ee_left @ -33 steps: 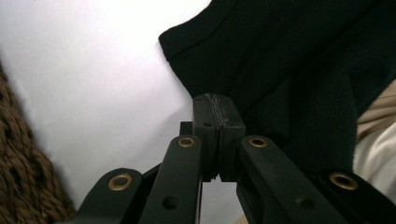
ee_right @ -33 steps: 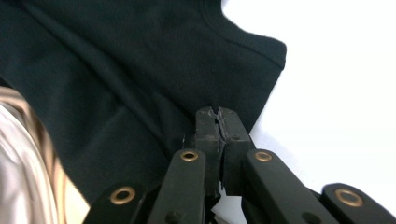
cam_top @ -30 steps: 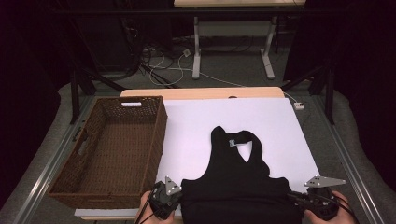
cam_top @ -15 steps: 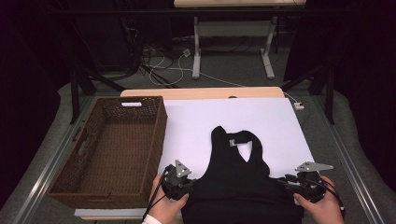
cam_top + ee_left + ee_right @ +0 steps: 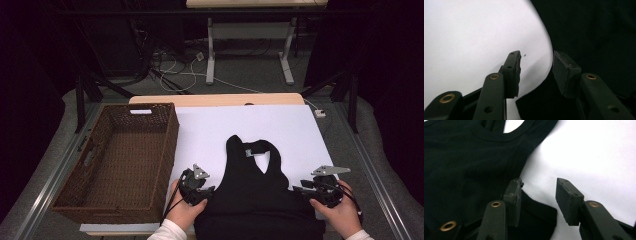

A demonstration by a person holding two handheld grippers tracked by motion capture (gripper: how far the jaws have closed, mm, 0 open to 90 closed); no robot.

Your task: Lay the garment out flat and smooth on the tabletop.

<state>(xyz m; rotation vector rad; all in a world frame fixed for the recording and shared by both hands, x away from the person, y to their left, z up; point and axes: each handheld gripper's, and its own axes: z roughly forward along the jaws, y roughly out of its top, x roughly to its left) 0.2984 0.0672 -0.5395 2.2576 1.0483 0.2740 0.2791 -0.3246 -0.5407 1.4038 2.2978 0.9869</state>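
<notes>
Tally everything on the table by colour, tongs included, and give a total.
Black: 3 – tank top, left tongs, right tongs
Brown: 1 – wicker basket
White: 1 – sheet covering the table
Total: 5

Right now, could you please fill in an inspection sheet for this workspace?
Surface: white table top, bare behind the garment.
Job's things: black sleeveless fabric top lying flat, neck away from the person; brown woven wicker basket at its left, nothing seen inside.
Clutter: nothing seen.
Grippers: left claw open astride the top's left edge, its jaws having just been opening; right claw open at the right edge, cloth between the jaws but not pinched.
Cables: white and dark cables on the floor beyond the table.
Surroundings: grey table legs behind, dark room.
</notes>
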